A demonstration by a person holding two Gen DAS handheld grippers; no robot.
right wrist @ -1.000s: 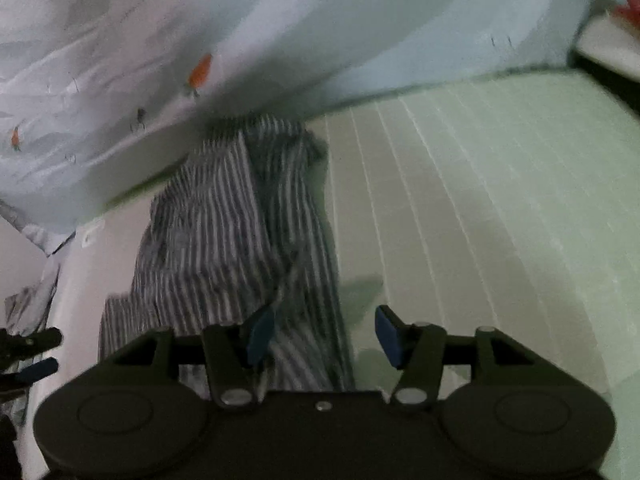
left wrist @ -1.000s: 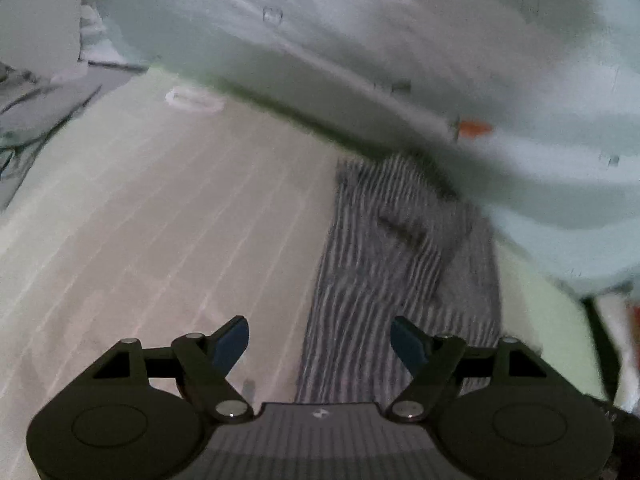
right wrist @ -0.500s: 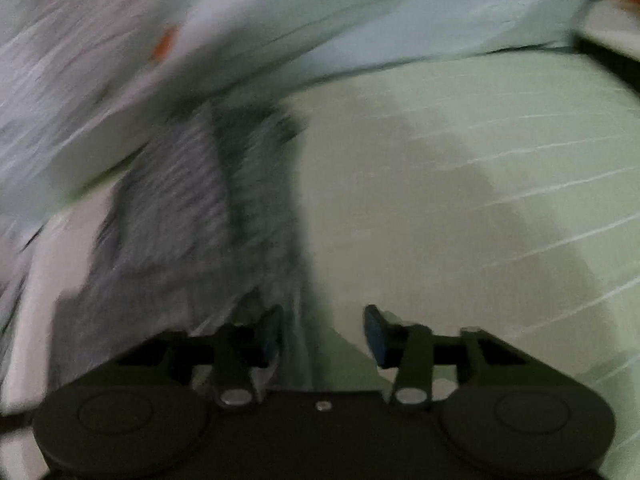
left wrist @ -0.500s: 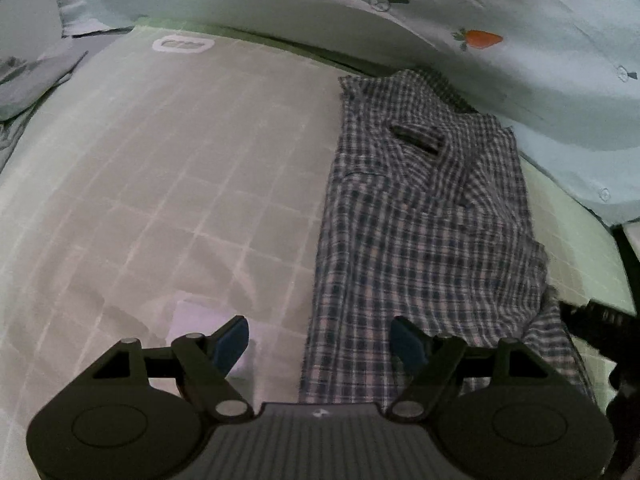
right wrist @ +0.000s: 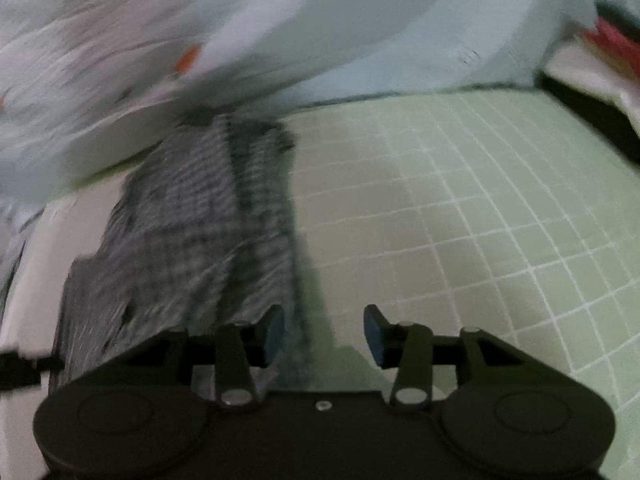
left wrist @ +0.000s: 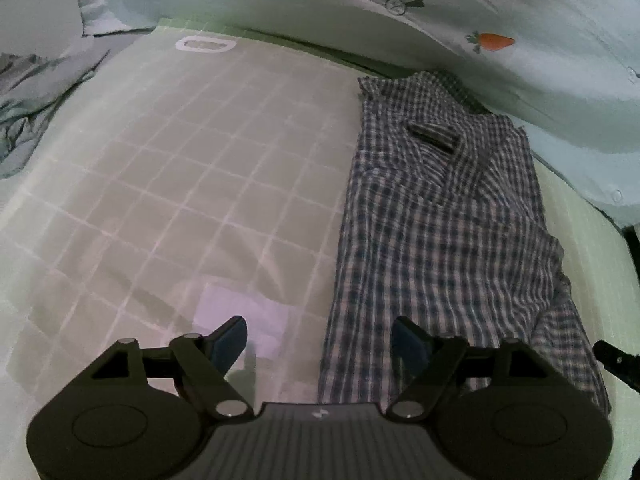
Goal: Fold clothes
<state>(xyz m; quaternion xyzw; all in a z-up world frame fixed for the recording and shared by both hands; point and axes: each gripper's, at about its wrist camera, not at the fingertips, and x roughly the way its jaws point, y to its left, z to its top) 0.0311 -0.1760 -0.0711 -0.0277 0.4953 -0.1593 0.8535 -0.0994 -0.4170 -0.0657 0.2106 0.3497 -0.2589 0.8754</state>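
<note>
In the left wrist view, the left claw (left wrist: 319,340) is hanging wide open and empty over the checked shirt (left wrist: 440,220), which is lying on the bed (left wrist: 180,160). In the right wrist view, the right claw (right wrist: 324,334) is gaping empty beside the shirt's edge.

Checked shirt (left wrist: 440,220) flat on gridded mat (left wrist: 180,168), left gripper (left wrist: 320,340) jaws apart, empty.

The dark checked cotton shirt (left wrist: 440,216) lay lengthwise on the pale green gridded mat (left wrist: 168,168), collar at the far end; the light printed bedsheet (left wrist: 400,20) was heaped behind it; the mat extended left of the shirt in the left wrist view, right of it (right wrist: 460,208) in the right wrist view; crumpled grey cloth (left wrist: 28,92) lay off the mat's far left edge.
</note>
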